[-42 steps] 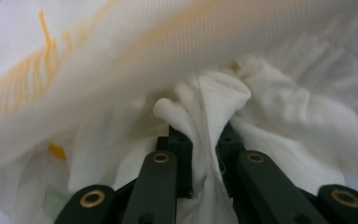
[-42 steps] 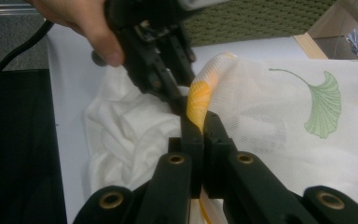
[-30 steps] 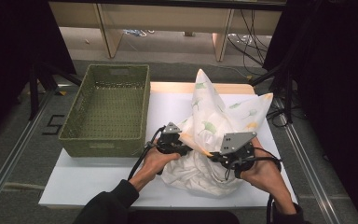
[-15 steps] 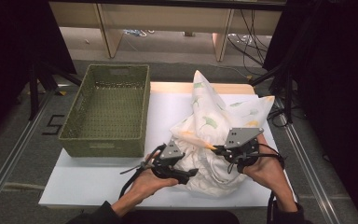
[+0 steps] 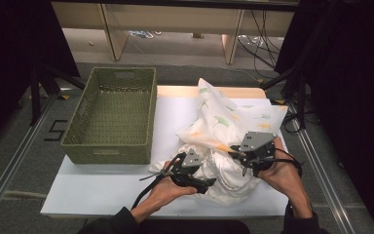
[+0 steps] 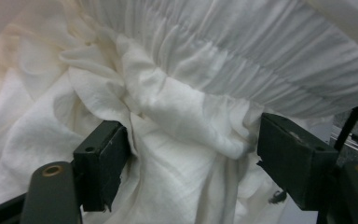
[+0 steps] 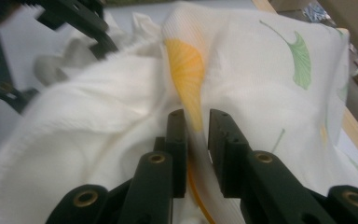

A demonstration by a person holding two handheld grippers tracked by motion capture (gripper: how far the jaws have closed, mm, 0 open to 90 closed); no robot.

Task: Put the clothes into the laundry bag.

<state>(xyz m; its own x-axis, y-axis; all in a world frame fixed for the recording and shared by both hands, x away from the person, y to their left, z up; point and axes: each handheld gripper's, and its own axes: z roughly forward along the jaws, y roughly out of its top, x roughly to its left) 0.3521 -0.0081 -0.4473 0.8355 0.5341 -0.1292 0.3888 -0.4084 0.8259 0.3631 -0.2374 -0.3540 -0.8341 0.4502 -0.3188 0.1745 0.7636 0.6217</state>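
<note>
Cloth [image 5: 224, 141] stayed bunched because the right gripper [image 7: 196, 126] pinched a fold, while the left gripper [image 6: 186, 149] gaped wide, gathering more.

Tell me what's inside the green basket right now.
The basket shows only its woven floor, with nothing lying in it. The near wall hides a strip of that floor. The cloth sits beside it on the table.

— What did we have on the surface [image 5: 126, 187]?

— It was white. We saw a green woven basket [image 5: 112, 117] standing on its left part, at the far side.

— And to the right?

— A crumpled white cloth [image 5: 224, 131] with leaf prints lay heaped there, just beside the basket, reaching toward the near edge.
</note>
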